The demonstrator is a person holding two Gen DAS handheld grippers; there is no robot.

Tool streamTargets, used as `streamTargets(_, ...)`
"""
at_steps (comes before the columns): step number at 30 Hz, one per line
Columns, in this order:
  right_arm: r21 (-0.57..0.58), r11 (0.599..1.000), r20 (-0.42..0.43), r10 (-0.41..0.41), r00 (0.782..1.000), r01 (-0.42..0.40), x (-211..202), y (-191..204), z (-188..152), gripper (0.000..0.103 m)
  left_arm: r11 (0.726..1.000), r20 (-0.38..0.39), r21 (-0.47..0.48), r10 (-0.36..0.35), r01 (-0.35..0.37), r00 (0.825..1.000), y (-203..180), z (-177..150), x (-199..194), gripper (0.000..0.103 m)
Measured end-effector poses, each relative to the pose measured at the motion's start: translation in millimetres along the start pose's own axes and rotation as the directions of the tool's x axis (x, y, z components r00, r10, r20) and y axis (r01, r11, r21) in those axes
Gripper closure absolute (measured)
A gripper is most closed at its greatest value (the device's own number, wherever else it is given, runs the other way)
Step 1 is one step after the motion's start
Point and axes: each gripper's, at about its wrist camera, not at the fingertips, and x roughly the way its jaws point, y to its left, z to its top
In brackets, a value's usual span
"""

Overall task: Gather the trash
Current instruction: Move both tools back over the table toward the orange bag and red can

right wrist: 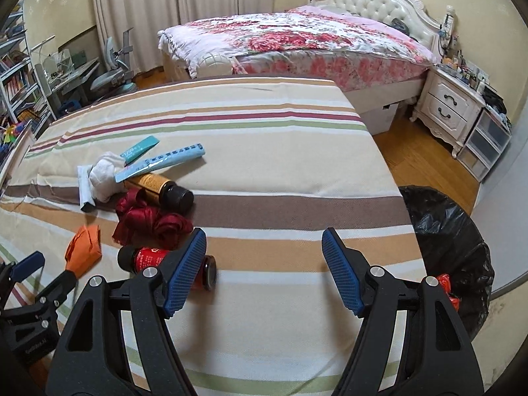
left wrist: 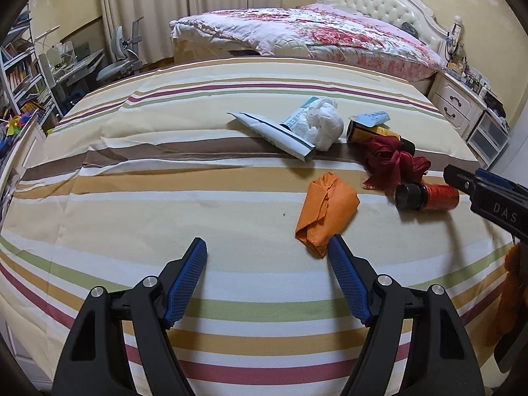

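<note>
Trash lies on a striped cloth [left wrist: 165,198]: an orange crumpled paper [left wrist: 325,211], a red bottle [left wrist: 429,196], a dark red ribbon [left wrist: 392,161], an amber bottle [left wrist: 379,133], a white wad [left wrist: 321,125] and a grey wrapper [left wrist: 277,133]. My left gripper [left wrist: 267,250] is open and empty, its right finger just below the orange paper. My right gripper [right wrist: 264,244] is open and empty over the cloth; the red bottle [right wrist: 148,259] lies by its left finger. The ribbon [right wrist: 148,221], amber bottle [right wrist: 161,188] and orange paper [right wrist: 84,241] lie to its left. A black trash bag [right wrist: 452,231] stands right of the cloth.
A bed with a floral quilt [right wrist: 297,39] stands behind the cloth. A white nightstand [right wrist: 448,105] and drawers are at the right, a desk, chair and shelves [left wrist: 33,66] at the left. A light blue strip [right wrist: 165,161] lies on the amber bottle.
</note>
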Motion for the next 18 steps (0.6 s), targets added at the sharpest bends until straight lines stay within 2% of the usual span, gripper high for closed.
streamTargets(5, -0.021, 0.999, -0.041, 0.037, 0.998, -0.038, -8.1, 12.0, -19.8, 0.032, 1.000, 0.005, 0.001, -0.013, 0.013, 1.000, 1.2, -1.5, -2.1, 0.029)
streamTargets(8, -0.018, 1.000, -0.033, 0.018, 0.999, -0.019, -13.5, 13.5, -25.0, 0.032, 1.000, 0.008, -0.001, -0.023, 0.023, 1.000, 2.4, -1.5, -3.8, 0.029)
streamTargets(12, 0.009, 0.999, -0.001, 0.036, 0.999, -0.036, -25.2, 12.9, -21.2, 0.032, 1.000, 0.015, -0.002, -0.024, 0.024, 1.000, 6.3, -1.8, -6.6, 0.029)
streamTargets(18, -0.038, 0.995, 0.014, 0.092, 0.996, -0.091, -26.7, 37.1, -13.6, 0.034, 1.000, 0.031, -0.002, -0.003, 0.003, 1.000, 10.9, -5.2, -12.4, 0.029)
